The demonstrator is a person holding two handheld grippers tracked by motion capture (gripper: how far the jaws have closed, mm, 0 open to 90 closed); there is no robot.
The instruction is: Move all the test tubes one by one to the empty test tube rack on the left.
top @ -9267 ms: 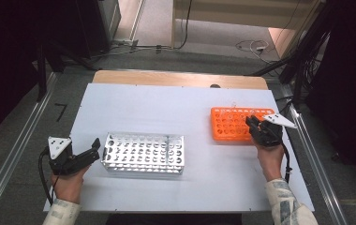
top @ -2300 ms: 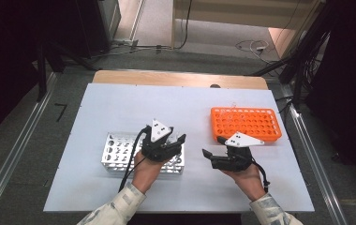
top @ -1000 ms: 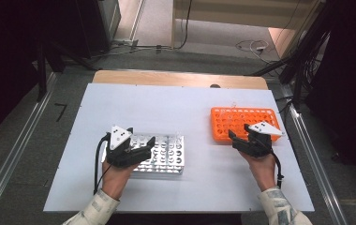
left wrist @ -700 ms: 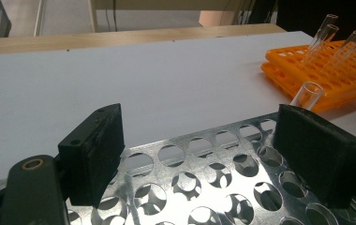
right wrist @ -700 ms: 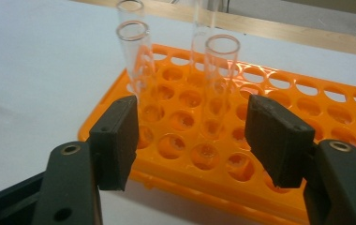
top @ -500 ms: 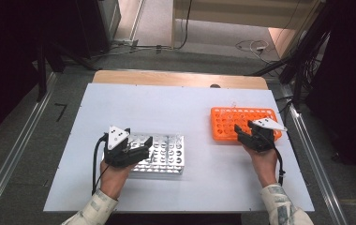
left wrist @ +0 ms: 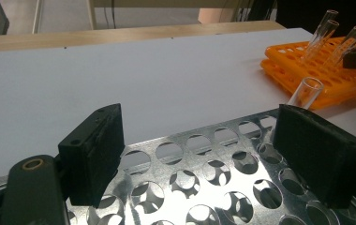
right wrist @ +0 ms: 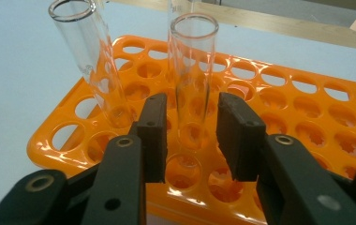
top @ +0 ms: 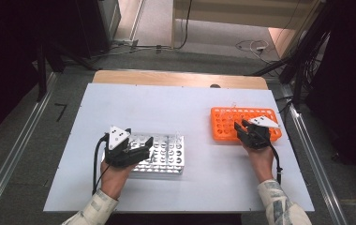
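The clear glass test tube (right wrist: 192, 79) stands in the orange plastic tube rack (right wrist: 307, 122), in a hole near the rack's near-left corner as the right gripper view shows it. Its long axis is close to vertical, with the open mouth pointing up and the closed bottom down in the hole. A second clear glass tube (right wrist: 92, 61) stands in the same rack just to the left of the first one and leans a little to the left, also with the mouth up. The right gripper (right wrist: 191, 136) is at the front edge of the orange rack; its two black fingers (right wrist: 152, 136) are apart, one at each side of the first tube, and I cannot tell whether they touch the glass. In the high view the orange rack (top: 223, 123) lies at the right part of the white table (top: 176, 103). To the left of the orange rack, well apart from it, lies the perforated metal tube rack (top: 169, 152). The left gripper (left wrist: 213, 154) hangs over this metal rack with its fingers wide apart and nothing between them. One more glass tube (left wrist: 306, 91) stands at the metal rack's far corner toward the orange rack, tilted, mouth up.
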